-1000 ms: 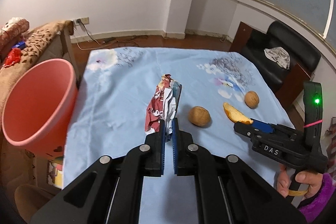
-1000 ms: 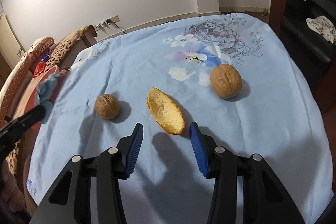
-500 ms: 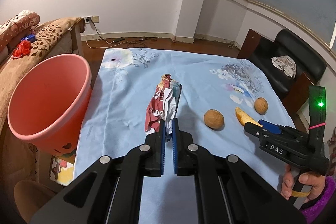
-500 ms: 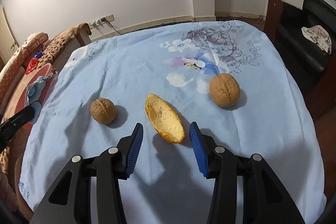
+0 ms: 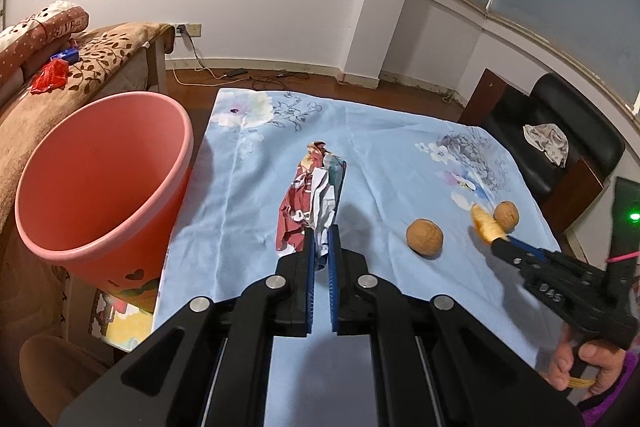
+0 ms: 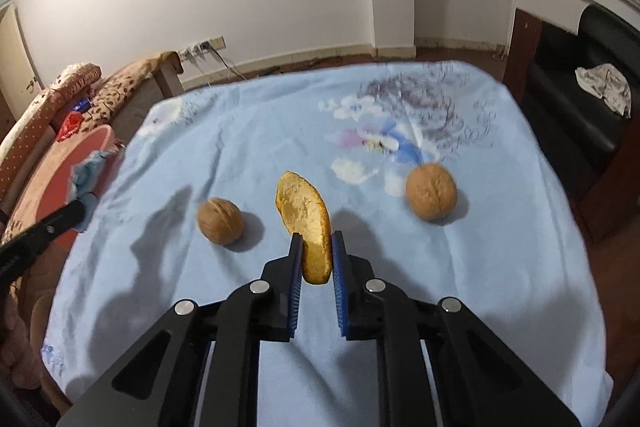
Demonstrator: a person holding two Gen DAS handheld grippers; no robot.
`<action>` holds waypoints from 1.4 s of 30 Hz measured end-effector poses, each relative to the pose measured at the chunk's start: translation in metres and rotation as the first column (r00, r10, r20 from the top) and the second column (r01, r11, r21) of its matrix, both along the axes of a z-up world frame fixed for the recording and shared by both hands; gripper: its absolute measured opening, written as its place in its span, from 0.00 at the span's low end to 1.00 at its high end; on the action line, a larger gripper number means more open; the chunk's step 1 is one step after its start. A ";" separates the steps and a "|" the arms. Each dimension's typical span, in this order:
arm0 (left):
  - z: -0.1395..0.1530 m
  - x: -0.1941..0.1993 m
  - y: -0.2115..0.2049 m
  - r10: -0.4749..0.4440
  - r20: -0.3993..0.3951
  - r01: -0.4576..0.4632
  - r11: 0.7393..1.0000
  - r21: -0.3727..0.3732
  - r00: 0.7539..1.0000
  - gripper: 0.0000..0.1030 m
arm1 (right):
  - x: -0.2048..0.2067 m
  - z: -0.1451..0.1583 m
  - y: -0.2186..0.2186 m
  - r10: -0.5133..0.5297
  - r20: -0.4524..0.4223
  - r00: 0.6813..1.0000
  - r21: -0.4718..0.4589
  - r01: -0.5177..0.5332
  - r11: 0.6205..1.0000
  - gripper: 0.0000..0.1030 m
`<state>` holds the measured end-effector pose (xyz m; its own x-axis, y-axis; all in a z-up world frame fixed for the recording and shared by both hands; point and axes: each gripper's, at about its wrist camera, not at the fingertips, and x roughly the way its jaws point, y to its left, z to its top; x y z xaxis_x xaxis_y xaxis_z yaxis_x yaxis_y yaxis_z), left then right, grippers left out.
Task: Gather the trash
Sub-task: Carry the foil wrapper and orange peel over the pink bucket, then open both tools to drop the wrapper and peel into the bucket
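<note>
Item: two pieces of trash in our grip, pink bin waiting beside the desk.

Right hand-held gripper, wide a second ago, has now closed on the orange peel and raised it between the two walnuts. Left hand-held gripper remains clamped on the crumpled wrapper, near the bin. We judge binning comes next.

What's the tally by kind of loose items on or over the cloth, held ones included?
Walnuts: 2
Peel: 1, in the right claw
Wrapper: 1, in the left claw
Total: 4
</note>
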<state>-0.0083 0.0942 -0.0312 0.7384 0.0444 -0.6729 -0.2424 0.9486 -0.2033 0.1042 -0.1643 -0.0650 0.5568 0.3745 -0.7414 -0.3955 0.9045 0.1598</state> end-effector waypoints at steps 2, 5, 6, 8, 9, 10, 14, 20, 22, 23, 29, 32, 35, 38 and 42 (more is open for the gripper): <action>0.001 -0.001 0.002 0.010 0.008 -0.010 1.000 0.000 1.000 0.05 | -0.004 0.011 -0.001 -0.006 0.022 1.000 0.013 0.006 1.000 0.13; 0.004 -0.003 0.007 0.033 0.025 -0.033 0.999 0.007 0.999 0.05 | -0.008 0.029 0.002 0.000 0.054 0.999 0.038 -0.002 0.999 0.13; 0.005 -0.004 0.008 0.039 0.031 -0.040 0.999 0.008 0.999 0.05 | -0.009 0.034 0.005 0.006 0.063 0.998 0.045 -0.008 0.999 0.13; 0.008 -0.006 0.013 0.059 0.045 -0.060 0.998 0.014 0.997 0.05 | -0.013 0.045 0.013 0.028 0.086 0.996 0.057 -0.033 0.998 0.13; 0.010 -0.007 0.017 0.074 0.054 -0.075 0.997 0.018 0.996 0.05 | -0.014 0.049 0.018 0.040 0.097 0.995 0.060 -0.046 0.997 0.13; 0.012 -0.008 0.019 0.082 0.059 -0.083 0.996 0.020 0.995 0.05 | -0.016 0.055 0.026 0.060 0.107 0.992 0.063 -0.067 0.996 0.13; 0.021 -0.014 0.035 0.138 0.096 -0.142 0.989 0.034 0.986 0.05 | -0.022 0.068 0.059 0.138 0.129 0.982 0.075 -0.148 0.986 0.13; 0.030 -0.028 0.073 0.263 0.140 -0.273 0.961 0.054 0.954 0.05 | -0.033 0.086 0.129 0.292 0.161 0.943 0.073 -0.306 0.949 0.13; 0.027 -0.034 0.090 0.312 0.136 -0.320 0.947 0.039 0.940 0.05 | -0.038 0.087 0.155 0.345 0.167 0.924 0.059 -0.358 0.932 0.13; 0.026 -0.038 0.097 0.329 0.132 -0.335 0.942 0.030 0.935 0.05 | -0.041 0.086 0.168 0.369 0.169 0.914 0.049 -0.382 0.923 0.13; 0.013 -0.055 0.137 0.424 0.096 -0.425 0.905 -0.004 0.901 0.05 | -0.055 0.074 0.235 0.484 0.155 0.861 0.002 -0.491 0.871 0.13; 0.008 -0.059 0.149 0.444 0.085 -0.444 0.896 -0.019 0.892 0.05 | -0.057 0.065 0.260 0.516 0.138 0.845 -0.023 -0.518 0.855 0.13; 0.003 -0.061 0.158 0.454 0.075 -0.453 0.891 -0.028 0.888 0.05 | -0.054 0.056 0.278 0.530 0.114 0.840 -0.038 -0.529 0.847 0.13; -0.002 -0.062 0.164 0.456 0.067 -0.454 0.890 -0.044 0.887 0.05 | -0.049 0.049 0.289 0.535 0.092 0.840 -0.046 -0.533 0.845 0.13; -0.007 -0.061 0.171 0.462 0.056 -0.459 0.887 -0.057 0.885 0.05 | -0.047 0.041 0.301 0.537 0.073 0.841 -0.060 -0.533 0.844 0.14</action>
<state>-0.0696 0.2655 -0.0385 0.6841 0.3639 -0.6321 -0.6347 0.7240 -0.2702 0.0575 0.1363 -0.0242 0.3376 0.6063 -0.7200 -0.8299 0.5527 0.0763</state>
